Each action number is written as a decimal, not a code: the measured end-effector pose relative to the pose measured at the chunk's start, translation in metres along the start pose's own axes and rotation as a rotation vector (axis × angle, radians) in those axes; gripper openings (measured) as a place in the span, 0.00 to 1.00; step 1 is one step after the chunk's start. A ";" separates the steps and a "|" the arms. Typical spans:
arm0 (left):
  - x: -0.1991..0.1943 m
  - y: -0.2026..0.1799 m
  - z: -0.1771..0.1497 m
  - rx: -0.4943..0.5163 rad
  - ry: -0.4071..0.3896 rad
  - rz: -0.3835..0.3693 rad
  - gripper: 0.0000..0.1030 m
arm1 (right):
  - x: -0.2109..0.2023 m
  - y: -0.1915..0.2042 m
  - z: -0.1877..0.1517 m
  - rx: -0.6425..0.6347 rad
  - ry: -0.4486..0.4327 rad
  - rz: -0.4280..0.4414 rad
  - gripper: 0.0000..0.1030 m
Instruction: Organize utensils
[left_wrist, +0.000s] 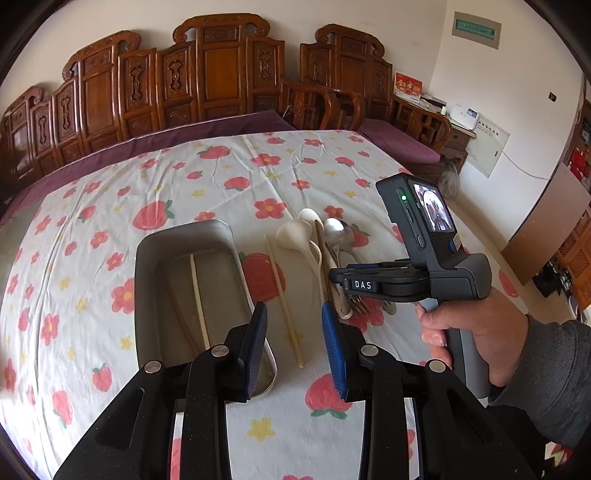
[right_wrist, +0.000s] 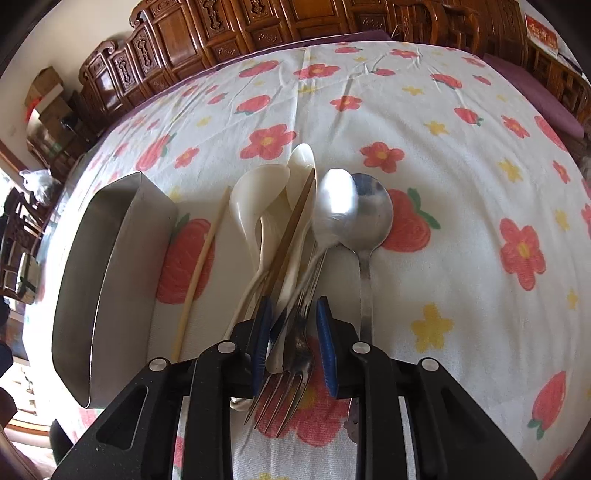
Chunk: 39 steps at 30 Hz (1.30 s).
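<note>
Fork (right_wrist: 291, 373) lengthwise between parted right tongs (right_wrist: 294, 347), tines rearward

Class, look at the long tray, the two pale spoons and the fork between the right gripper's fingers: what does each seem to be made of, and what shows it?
Tray: likely stainless steel, brushed grey with soft reflections.
Pale spoons: cream, smooth and glossy, either ceramic or plastic; the look leaves it open.
Fork: metal, probably steel, with mirror-like glints on the tines.
</note>
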<state>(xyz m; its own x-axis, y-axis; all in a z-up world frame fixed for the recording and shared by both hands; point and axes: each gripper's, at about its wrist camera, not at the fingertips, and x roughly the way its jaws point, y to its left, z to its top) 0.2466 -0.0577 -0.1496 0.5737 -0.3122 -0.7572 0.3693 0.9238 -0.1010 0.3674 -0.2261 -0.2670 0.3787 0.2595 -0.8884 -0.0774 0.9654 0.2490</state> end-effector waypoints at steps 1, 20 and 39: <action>0.000 0.000 0.000 0.000 -0.001 0.001 0.28 | 0.000 -0.001 -0.001 0.009 0.005 0.006 0.16; 0.005 -0.020 -0.009 0.021 0.029 -0.001 0.28 | -0.044 -0.027 -0.035 0.022 -0.014 0.044 0.11; 0.032 -0.032 -0.031 0.029 0.122 -0.012 0.28 | -0.055 -0.056 -0.057 -0.025 -0.030 0.000 0.02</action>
<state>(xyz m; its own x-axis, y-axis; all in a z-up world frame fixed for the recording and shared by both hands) 0.2302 -0.0902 -0.1904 0.4769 -0.2922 -0.8290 0.3978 0.9127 -0.0929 0.2982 -0.2929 -0.2540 0.4066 0.2591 -0.8761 -0.1000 0.9658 0.2393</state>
